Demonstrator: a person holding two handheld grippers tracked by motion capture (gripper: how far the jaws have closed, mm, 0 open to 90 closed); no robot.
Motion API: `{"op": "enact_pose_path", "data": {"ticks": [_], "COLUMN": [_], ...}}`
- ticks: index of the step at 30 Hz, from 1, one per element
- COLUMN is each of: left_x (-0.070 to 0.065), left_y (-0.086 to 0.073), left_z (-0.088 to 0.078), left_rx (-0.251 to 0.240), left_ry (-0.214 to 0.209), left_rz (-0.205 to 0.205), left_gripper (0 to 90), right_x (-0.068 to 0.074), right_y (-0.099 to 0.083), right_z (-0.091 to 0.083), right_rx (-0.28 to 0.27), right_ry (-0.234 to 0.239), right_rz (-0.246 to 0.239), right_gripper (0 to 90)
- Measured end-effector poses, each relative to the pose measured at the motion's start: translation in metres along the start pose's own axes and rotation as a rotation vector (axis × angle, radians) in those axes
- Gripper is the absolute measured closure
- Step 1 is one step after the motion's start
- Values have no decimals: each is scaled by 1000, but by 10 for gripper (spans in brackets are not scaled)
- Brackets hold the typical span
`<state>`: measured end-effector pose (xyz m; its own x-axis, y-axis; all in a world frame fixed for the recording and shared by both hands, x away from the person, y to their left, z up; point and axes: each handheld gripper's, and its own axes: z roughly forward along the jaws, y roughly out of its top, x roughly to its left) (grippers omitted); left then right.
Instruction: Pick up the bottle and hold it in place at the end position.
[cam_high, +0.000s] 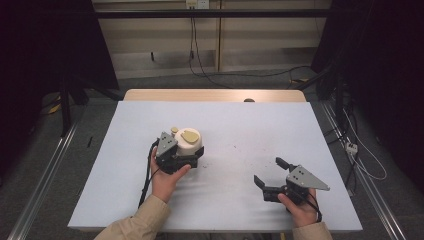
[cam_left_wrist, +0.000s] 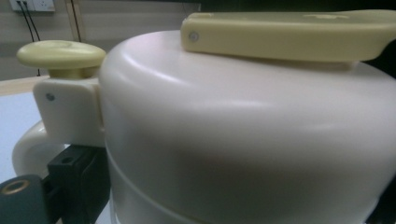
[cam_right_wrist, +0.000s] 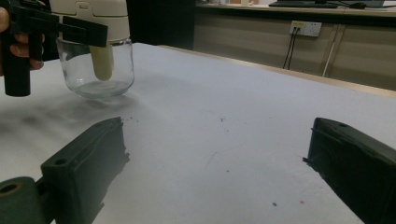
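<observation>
Gripping the cream lid of a glass jar (cam_high: 189, 141), the left claw (cam_high: 186, 159) is clenched around it from the jar's six o'clock side, a little left of the centre of the white-covered worktop (cam_high: 125, 190). From the left gripper view the lid has a pale yellow lever (cam_left_wrist: 289, 35) on top and a yellow knob (cam_left_wrist: 60, 55) at its nine o'clock. The right gripper view shows the jar's clear base resting on the worktop. Well apart, toward four o'clock from the jar, the right claw (cam_high: 270, 175) is released, its jaws spread wide and holding nothing, low above the sheet.
</observation>
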<state>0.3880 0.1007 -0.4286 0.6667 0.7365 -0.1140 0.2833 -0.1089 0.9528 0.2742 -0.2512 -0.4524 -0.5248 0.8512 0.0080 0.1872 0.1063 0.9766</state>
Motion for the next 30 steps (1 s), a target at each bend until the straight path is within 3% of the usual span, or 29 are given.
{"op": "enact_pose_path", "data": {"ticks": [13, 19, 22, 25, 30], "left_x": [-5, -5, -3, -2, -4], "left_y": [4, 3, 4, 7, 11], "left_z": [15, 21, 22, 22, 26], "left_rx": [19, 13, 16, 8, -1], "left_ry": [-36, -34, -27, -30, -41], "left_rz": [-7, -9, 9, -7, -1], "left_gripper": [60, 60, 60, 61, 61], "right_x": [0, 1, 2, 2, 3], "right_y": [0, 1, 1, 1, 0], "right_z": [-2, -3, -3, -4, -6], "right_rx": [-3, -8, -3, -2, 2], "right_ry": [-9, -4, -2, -6, -6], "right_rz": [0, -5, -11, -16, -17], "right_gripper": [35, 35, 35, 35, 35]}}
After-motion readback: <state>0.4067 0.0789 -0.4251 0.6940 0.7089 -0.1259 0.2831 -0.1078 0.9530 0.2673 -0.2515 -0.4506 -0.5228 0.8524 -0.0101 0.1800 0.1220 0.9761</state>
